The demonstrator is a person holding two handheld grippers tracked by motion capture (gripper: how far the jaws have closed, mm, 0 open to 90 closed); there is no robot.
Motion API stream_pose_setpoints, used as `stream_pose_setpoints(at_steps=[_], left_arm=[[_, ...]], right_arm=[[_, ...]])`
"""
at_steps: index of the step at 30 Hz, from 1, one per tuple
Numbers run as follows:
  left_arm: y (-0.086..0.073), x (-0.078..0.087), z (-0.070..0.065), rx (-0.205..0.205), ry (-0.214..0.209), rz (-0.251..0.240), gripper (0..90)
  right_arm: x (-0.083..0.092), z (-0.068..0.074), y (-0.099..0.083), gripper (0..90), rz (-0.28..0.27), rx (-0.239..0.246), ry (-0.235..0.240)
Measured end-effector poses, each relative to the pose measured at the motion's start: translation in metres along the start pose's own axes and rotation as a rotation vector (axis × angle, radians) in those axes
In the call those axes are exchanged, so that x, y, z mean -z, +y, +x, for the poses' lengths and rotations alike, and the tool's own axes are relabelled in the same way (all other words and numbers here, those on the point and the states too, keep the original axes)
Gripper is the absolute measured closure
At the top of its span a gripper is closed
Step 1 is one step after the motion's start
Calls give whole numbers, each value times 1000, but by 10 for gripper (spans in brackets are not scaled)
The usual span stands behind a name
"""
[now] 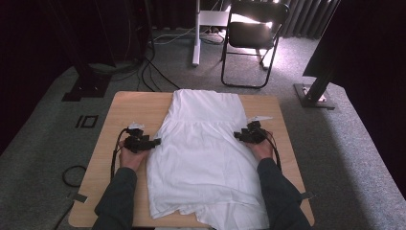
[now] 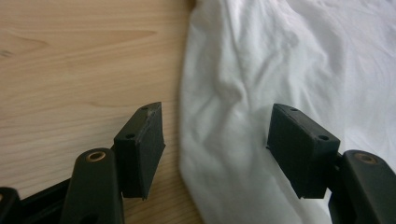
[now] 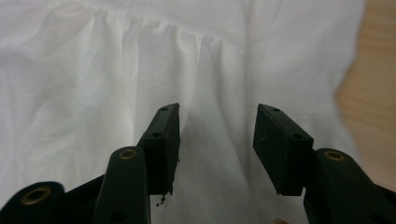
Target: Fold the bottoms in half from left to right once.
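The left hand-held gripper (image 1: 155, 142) is sitting at the left edge of the white dress (image 1: 203, 148), about halfway along its length, its jaws pointing right toward the cloth. In the left gripper view its jaws are standing apart and straddling that edge: one pad is hanging over bare desk (image 2: 70, 60), the other over the fabric (image 2: 261, 70), neither one pressing on it.

The dress is lying flat down the middle of the desk (image 1: 134, 103), its long axis running from the person's side to the far edge, with the narrower top at the far end and the hem spilling over the near edge.

The right hand-held gripper (image 1: 238, 135) is sitting at the opposite edge, level with the gathered seam (image 3: 154, 30), pointing left. Its jaws are also apart, both hanging over cloth and clamping nothing. Both hands look about equally near, so the cloth is lying inward from each, and the coming move probably turns on pinching both side edges.
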State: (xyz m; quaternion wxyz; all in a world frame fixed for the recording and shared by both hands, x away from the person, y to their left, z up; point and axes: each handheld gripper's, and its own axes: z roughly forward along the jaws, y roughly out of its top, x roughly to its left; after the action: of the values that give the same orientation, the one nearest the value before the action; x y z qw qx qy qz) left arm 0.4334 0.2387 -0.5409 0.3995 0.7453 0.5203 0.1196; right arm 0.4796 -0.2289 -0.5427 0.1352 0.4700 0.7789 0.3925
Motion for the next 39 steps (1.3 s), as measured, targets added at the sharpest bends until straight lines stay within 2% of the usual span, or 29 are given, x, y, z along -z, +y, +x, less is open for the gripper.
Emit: stream_pose_setpoints(at_steps=[1,2,3,4,5,6,7,9,10,11,12,13,14,15,17,19,21,22,24,26,29,32,34,36,37,38,39], left_arm=[[0,-1,-1,2,-8,5,385],[-1,-3,-2,5,-13,19,399],[-2,-4,-5,-3,-28,37,467],[-3,-5,-8,-33,-49,50,637],[-4,-5,-11,-57,-44,56,786],[-4,-1,-16,-83,-43,44,855],[-3,3,-18,-81,-55,26,873],[-2,17,-24,-74,-78,-43,880],[-2,17,-24,-74,-78,-43,881],[0,31,-33,-95,-94,-88,880],[1,35,-37,-108,-100,-96,880],[1,38,-40,-114,-114,-99,876],[1,38,-41,-115,-114,-102,860],[2,38,-41,-112,-108,-101,788],[2,36,-37,-78,-103,-115,611],[6,34,-32,-39,-81,-129,515],[14,28,-29,-3,-90,-126,440],[19,23,-29,-4,-86,-114,412],[27,11,-33,-32,-50,-89,380],[33,-5,-36,-36,-10,-44,339],[37,-29,-36,-28,13,25,299],[35,-47,-39,-47,34,76,305],[34,-53,-41,-69,41,101,362],[33,-53,-43,-95,46,99,535],[33,-52,-42,-89,31,106,714],[31,-49,-41,-85,35,100,809],[30,-46,-39,-79,35,95,860]], right_arm=[[-5,1,0,567,34,-6,7],[-8,2,0,709,53,-1,11],[-8,4,1,817,67,25,-8],[-6,6,2,885,70,35,-27],[-1,7,4,892,55,39,-34],[4,8,6,894,36,49,-37],[18,11,12,895,-13,91,-78],[40,14,19,896,-96,129,-146],[53,13,23,896,-148,124,-181],[64,11,25,895,-186,113,-213],[71,9,25,895,-199,110,-256],[72,5,24,895,-185,115,-299],[69,-1,21,894,-156,101,-316],[63,-6,16,894,-123,87,-327],[46,-18,1,892,-49,58,-356],[35,-26,-10,890,-20,12,-341],[26,-31,-18,889,2,-19,-328],[23,-32,-20,888,9,-25,-325],[20,-33,-21,887,17,-29,-319],[19,-32,-20,885,20,-26,-320],[18,-33,-21,874,35,-22,-313],[18,-33,-21,861,31,-27,-305],[18,-34,-21,834,30,-33,-299],[19,-37,-22,812,27,-46,-295],[20,-39,-23,820,22,-63,-283],[20,-40,-23,855,21,-78,-272],[22,-40,-24,877,24,-91,-262]])
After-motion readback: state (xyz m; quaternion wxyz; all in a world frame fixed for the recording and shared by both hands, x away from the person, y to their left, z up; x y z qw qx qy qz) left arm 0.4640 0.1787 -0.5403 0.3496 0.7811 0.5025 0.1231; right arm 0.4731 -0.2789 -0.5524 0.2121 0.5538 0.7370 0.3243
